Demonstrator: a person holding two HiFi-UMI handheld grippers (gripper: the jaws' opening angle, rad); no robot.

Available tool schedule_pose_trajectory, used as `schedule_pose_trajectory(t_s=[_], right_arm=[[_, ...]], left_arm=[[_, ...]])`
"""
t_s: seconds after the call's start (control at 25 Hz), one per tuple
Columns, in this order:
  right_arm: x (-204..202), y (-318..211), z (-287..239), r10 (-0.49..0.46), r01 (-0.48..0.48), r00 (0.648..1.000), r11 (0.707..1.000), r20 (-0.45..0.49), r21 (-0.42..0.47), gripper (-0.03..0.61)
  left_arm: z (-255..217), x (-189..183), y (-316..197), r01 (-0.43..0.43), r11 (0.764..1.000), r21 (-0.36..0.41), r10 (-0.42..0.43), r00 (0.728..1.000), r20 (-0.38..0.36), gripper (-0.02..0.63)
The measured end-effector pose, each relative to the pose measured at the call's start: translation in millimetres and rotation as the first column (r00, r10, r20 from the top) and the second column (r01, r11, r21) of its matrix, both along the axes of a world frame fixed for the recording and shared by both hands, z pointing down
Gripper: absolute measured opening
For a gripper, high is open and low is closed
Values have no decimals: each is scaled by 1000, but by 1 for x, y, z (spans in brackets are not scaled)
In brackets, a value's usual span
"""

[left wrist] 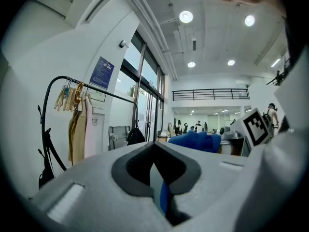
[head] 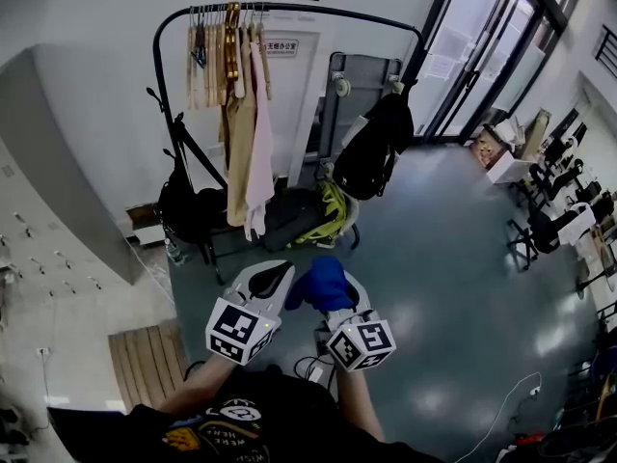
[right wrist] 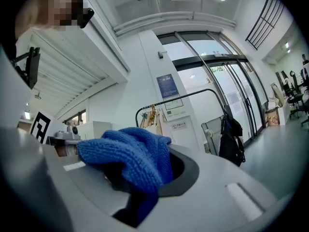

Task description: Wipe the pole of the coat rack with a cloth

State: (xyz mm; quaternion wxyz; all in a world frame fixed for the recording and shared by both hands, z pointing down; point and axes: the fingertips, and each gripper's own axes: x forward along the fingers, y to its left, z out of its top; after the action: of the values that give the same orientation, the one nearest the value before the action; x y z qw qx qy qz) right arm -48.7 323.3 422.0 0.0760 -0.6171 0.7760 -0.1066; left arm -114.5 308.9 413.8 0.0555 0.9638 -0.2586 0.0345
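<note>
Holding both grippers side by side over grey floor (head: 443, 258), person faces coat rack (head: 289, 10), well apart from it. Right gripper (head: 339, 302): fingers clamped on blue cloth (right wrist: 130, 153), cloth bunched up and spilling over the finger tips. Left gripper (head: 273, 276): fingers (left wrist: 130, 170) together, nothing between them, tips just beside cloth. Rack's black pole (head: 154, 85) not touched by cloth. Beige and pink garments (head: 243, 133) hang from top rail, black bag (head: 374, 152) at its right end.
</note>
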Motion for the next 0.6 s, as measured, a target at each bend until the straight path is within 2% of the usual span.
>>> schedule_pose_trajectory(t_s=[0.28, 0.44, 0.6], right_arm=[[46, -46, 4, -29, 29, 998, 1000, -51, -13, 57], [63, -107, -15, -36, 37, 997, 999, -72, 12, 57], [78, -186, -40, -28, 36, 995, 997, -100, 71, 57]], left_arm=[[0, 38, -34, 32, 999, 36, -33, 999, 17, -3], [-9, 56, -81, 43, 997, 60, -44, 999, 20, -2], [-19, 77, -154, 32, 995, 92, -32, 999, -5, -3]])
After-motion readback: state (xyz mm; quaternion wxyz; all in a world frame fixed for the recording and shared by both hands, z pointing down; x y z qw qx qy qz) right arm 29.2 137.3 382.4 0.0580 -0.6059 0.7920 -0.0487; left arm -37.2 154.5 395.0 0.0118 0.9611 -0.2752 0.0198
